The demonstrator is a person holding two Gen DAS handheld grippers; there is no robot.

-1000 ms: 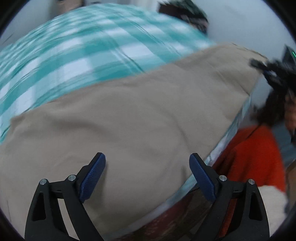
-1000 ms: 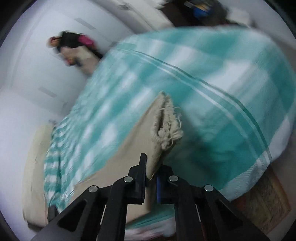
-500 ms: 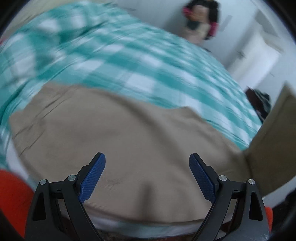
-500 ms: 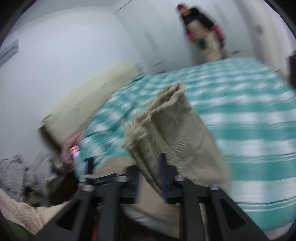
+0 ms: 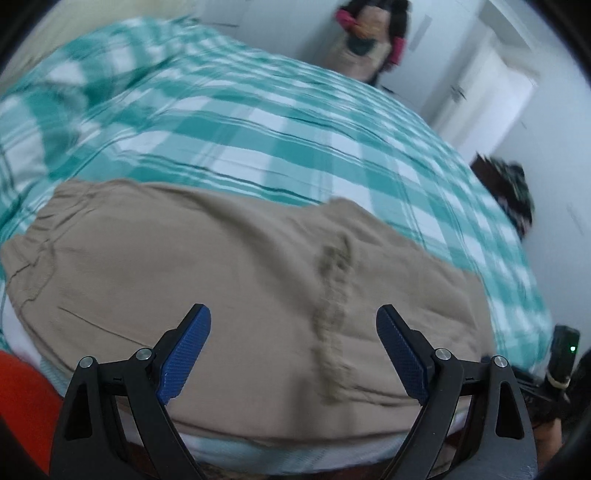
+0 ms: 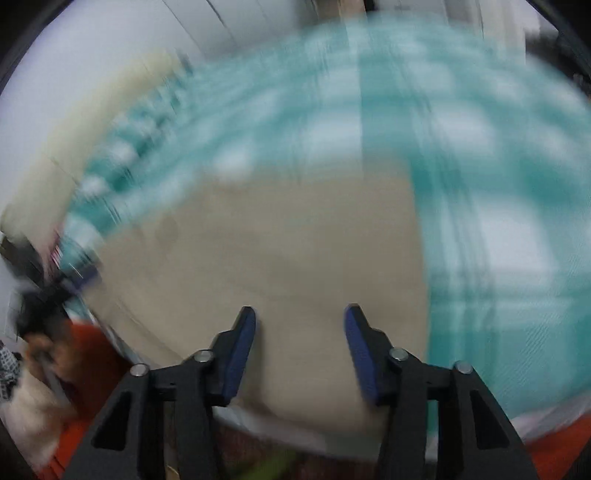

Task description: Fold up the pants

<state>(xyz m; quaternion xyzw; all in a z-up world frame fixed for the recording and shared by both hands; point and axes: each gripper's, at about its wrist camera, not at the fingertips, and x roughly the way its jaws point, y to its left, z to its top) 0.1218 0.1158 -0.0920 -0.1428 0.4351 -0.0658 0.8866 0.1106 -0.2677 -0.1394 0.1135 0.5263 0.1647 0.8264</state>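
Tan pants lie folded across the near edge of a bed with a teal and white checked cover. The frayed leg hems rest on top of the folded cloth, right of middle. My left gripper hovers above the pants, open wide, nothing between its blue pads. In the blurred right wrist view the pants fill the middle, and my right gripper stands open above them, apart from the cloth.
A person stands by the white wall beyond the bed. White doors are at the far right. Red clothing shows at the lower left, near the bed's front edge. A cream headboard runs along the left.
The right gripper was shut on the frayed leg hems and carried them over the pants; it now stands open with the hems lying on the cloth. Both views have swung across the bed.
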